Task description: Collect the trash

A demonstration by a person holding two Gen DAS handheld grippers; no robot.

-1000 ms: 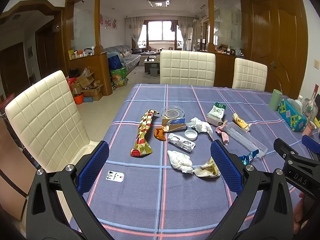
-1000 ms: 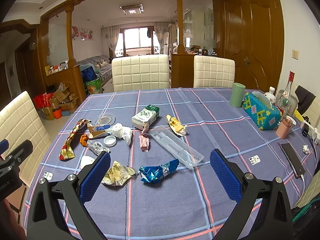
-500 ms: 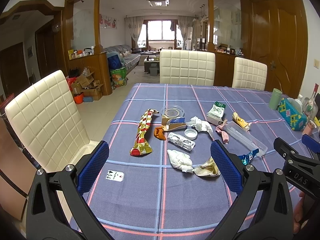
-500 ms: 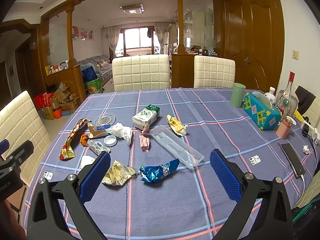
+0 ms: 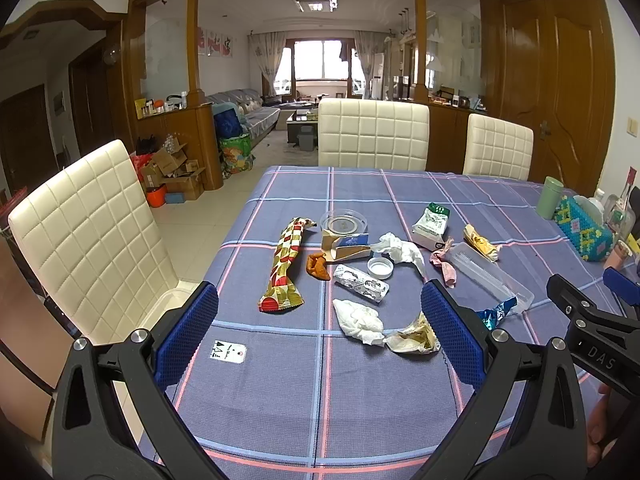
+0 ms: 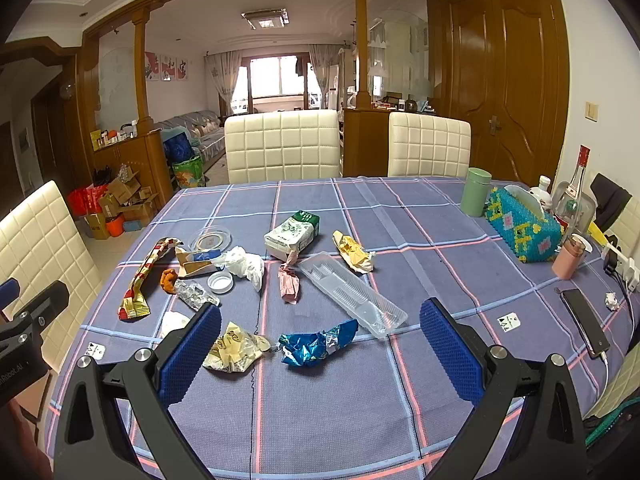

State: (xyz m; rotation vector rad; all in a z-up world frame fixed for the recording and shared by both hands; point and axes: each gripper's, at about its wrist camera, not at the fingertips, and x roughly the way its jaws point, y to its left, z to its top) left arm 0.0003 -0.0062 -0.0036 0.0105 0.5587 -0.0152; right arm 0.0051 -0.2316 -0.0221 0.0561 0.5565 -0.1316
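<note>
Both grippers hang above the near edge of a table [image 6: 440, 208] covered in a blue checked cloth. The left gripper [image 5: 320, 336] has its fingers spread wide and grasps nothing; the right gripper [image 6: 320, 344] is likewise released and empty.

The trash lies scattered across the middle of the table. Nearest the right gripper are a crumpled blue wrapper [image 6: 316, 344] and, just left of it, a yellowish wrapper [image 6: 234, 348]. A clear plastic tray [image 6: 352, 294] lies just beyond the blue wrapper. Farther off are a pink wrapper [image 6: 289, 280], a white tissue [image 6: 246, 264] and a white bottle cap [image 6: 220, 281]. On the left side lies a long red-and-gold wrapper [image 5: 286, 266]; a white paper wad [image 5: 358, 320] sits near the left gripper. A green cup [image 6: 475, 191] stands at the far right.
</note>
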